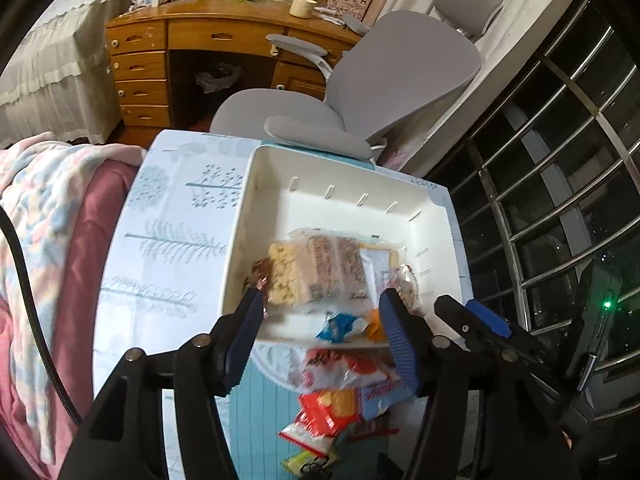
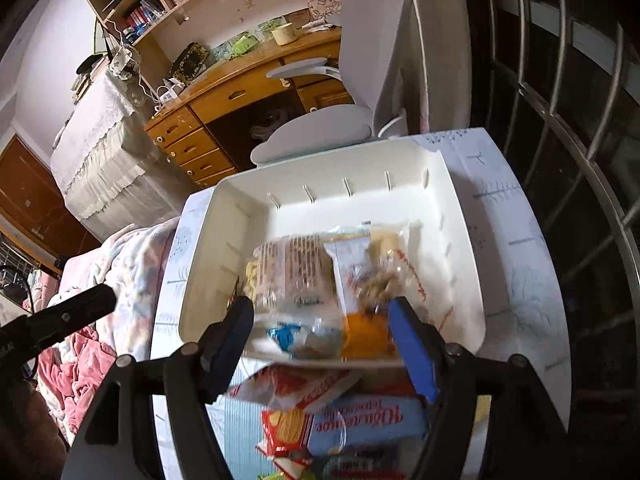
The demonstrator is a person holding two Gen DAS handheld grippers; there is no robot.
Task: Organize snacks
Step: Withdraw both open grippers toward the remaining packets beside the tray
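A white bin (image 1: 280, 168) (image 2: 304, 160) sits on the table and holds several snack packs: a clear pack of puffed-rice bars (image 1: 316, 270) (image 2: 292, 276), a small blue-and-white packet (image 1: 340, 326) (image 2: 286, 336) and an orange packet (image 2: 366, 332). My left gripper (image 1: 322, 312) is open, its fingers wide apart over the bin's near edge. My right gripper (image 2: 320, 320) is open over the same edge; its tip (image 1: 472, 320) shows in the left wrist view. A pile of loose snacks (image 1: 340, 392) (image 2: 340, 412), red, white and light blue, lies on the table just before the bin.
The table (image 1: 168, 220) has a pale leaf-print cloth. A grey office chair (image 1: 384, 76) and a wooden desk (image 1: 192, 36) stand behind it. A pink blanket (image 1: 52, 220) lies to the left. Metal window bars (image 1: 560, 160) run along the right.
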